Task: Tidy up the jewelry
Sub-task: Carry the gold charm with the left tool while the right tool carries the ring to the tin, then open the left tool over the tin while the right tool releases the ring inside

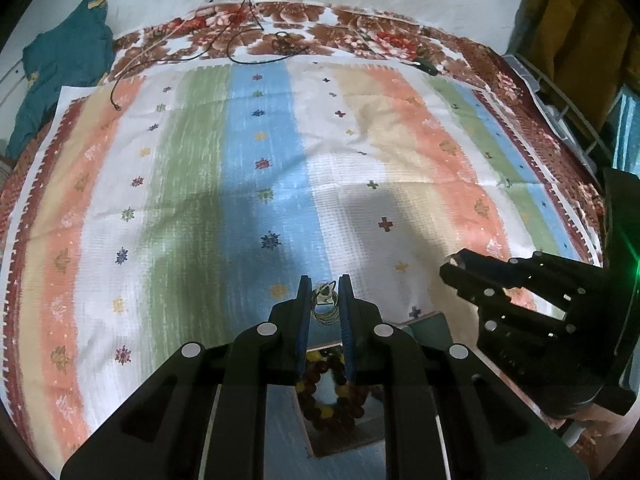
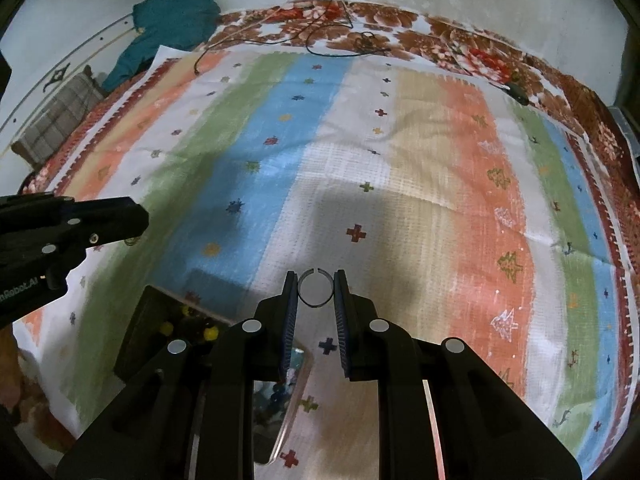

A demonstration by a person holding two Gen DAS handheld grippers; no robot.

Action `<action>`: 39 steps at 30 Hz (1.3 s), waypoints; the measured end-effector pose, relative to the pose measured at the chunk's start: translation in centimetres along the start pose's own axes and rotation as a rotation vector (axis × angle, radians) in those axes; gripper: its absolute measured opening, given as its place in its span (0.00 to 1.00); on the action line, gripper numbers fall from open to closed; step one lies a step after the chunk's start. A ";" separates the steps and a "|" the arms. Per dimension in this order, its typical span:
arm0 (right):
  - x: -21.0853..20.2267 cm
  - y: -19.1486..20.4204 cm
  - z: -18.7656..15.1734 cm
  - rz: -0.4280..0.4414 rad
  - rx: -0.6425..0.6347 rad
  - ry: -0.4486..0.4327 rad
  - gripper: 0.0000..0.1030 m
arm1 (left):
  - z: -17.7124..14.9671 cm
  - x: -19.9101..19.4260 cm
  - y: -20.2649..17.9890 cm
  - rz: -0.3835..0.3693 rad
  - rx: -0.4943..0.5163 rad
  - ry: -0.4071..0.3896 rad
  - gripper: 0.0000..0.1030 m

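The left gripper (image 1: 325, 294) is clamped on an earring (image 1: 325, 298) at its fingertips. The right gripper (image 2: 317, 286) is clamped on a ring (image 2: 316, 288), with the box (image 2: 160, 332) at its 8 o'clock.

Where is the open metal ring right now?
In the right wrist view, the open ring is clamped between the right gripper fingertips, raised over the striped cloth.

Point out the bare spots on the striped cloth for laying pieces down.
The striped cloth is bare across its middle and far stripes, ahead of both claws. It is crowded near the camera, around the box of beads and the clear tray, and by the cables at the far edge.
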State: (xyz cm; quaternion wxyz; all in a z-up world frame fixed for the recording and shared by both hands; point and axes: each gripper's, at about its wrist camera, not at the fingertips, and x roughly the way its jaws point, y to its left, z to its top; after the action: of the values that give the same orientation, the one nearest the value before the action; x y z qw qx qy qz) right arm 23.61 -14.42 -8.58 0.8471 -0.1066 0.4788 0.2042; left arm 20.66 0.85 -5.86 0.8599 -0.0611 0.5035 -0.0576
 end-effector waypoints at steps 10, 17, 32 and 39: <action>-2.0 1.7 -1.3 0.039 -0.020 -0.012 0.18 | -1.4 -2.0 -1.0 -0.005 0.019 -0.021 0.13; -2.6 2.6 -2.6 0.080 -0.034 0.010 0.18 | -2.6 -3.0 -1.4 -0.014 0.018 -0.026 0.13; -3.6 2.2 -3.9 0.087 -0.009 0.017 0.36 | -4.0 -4.1 -1.6 0.024 -0.003 -0.020 0.24; -5.4 1.5 -5.1 0.072 0.007 -0.021 0.48 | -5.4 -5.3 -1.6 0.054 0.019 -0.037 0.36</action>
State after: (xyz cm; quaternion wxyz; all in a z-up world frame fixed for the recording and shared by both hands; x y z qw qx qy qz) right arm 16.52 -16.31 -6.55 0.8446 -0.0841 0.4742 0.2338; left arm 13.32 -0.16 -3.71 0.8708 -0.0404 0.4884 -0.0378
